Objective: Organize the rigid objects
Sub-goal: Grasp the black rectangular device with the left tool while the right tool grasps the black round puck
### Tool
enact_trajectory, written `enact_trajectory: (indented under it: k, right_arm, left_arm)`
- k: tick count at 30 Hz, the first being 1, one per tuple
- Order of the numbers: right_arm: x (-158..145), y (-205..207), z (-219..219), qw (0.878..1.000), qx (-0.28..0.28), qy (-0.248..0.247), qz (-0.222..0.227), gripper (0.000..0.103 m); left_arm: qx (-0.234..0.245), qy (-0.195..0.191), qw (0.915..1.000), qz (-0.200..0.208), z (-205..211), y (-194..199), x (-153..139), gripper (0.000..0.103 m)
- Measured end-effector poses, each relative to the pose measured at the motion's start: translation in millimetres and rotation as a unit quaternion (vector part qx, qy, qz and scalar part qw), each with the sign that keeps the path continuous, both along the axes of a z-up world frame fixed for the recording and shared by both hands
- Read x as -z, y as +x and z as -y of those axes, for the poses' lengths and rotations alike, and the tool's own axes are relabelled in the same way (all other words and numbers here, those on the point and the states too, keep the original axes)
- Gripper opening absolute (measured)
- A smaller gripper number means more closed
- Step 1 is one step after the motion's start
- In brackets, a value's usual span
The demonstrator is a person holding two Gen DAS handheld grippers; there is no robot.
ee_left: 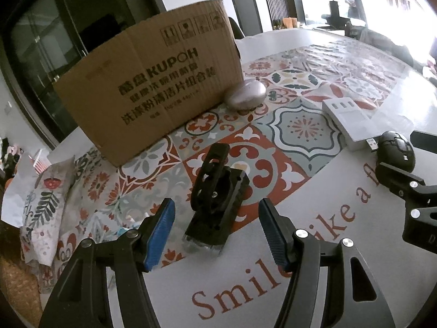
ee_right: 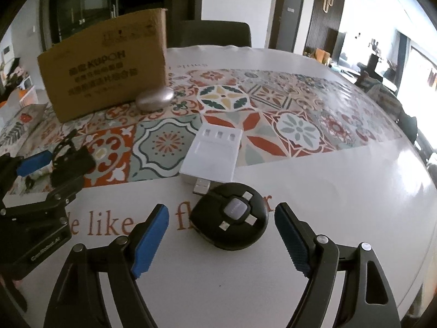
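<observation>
At the far left part of the table [ee_right: 341,191] stood a cardboard box [ee_left: 153,82], probably the place where the rigid things should go, and a silver egg-shaped object [ee_left: 245,94] lay just beside its right corner, its long axis running left to right. Nearer the front edge, the left gripper [ee_left: 215,235] was spread wide with nothing between its blue pads [ee_left: 162,227]; a black clamp-like mount [ee_left: 217,194] lay on the patterned cloth [ee_left: 297,128] just ahead of the gap, its long axis pointing away toward the box, so the fingers could close across its narrow sides. To the right, a white charger box [ee_right: 214,154] lay flat, pointing away, with a USB plug [ee_right: 200,186] at its near end. The right gripper [ee_right: 221,235] was also spread and empty, and a round black device [ee_right: 230,220] sat between its fingers without touching them; being round, it showed no clear long axis.
</observation>
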State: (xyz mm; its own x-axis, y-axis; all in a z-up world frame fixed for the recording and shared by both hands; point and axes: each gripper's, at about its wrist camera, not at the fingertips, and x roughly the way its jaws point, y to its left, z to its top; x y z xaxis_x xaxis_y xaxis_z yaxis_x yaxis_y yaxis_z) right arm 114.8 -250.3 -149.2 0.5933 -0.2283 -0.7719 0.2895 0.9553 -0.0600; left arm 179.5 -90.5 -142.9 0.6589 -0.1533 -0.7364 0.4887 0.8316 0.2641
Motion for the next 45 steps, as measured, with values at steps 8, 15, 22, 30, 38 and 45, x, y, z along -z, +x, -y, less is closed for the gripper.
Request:
enact_trajectory:
  k: [8,15,22,30,38,45]
  right_arm:
    - [15,8,9,0.999,0.012,0.029,-0.019,0.081]
    - [16,12,12,0.999,0.013,0.04,-0.012,0.081]
    - [15,12,11,0.999,0.003,0.04,-0.008,0.071]
    - [13,9,8,0.999,-0.012,0.043,-0.007,0.062]
    - [11,2,5,0.998,-0.024,0.052,-0.009,0.062]
    - [5,-1,0,0.998,-0.037,0.045,0.0,0.062]
  left_arm:
    - [0.002,-0.006,1.0,-0.006,5,11,5,0.063]
    - [0.008,-0.026,0.9995,-0.018,8,18,5,0.052]
    - [0.008,-0.032,0.9992,-0.024,9,17,4,0.036]
    - [-0.012,-0.063,0.9969,-0.047,1,7,0,0.03]
    - [-0.033,-0.091,0.9927,-0.072,-4,1,1,0.029]
    - [-0.037,-0.1,0.9915,-0.075,-6,-4,-1,0.029]
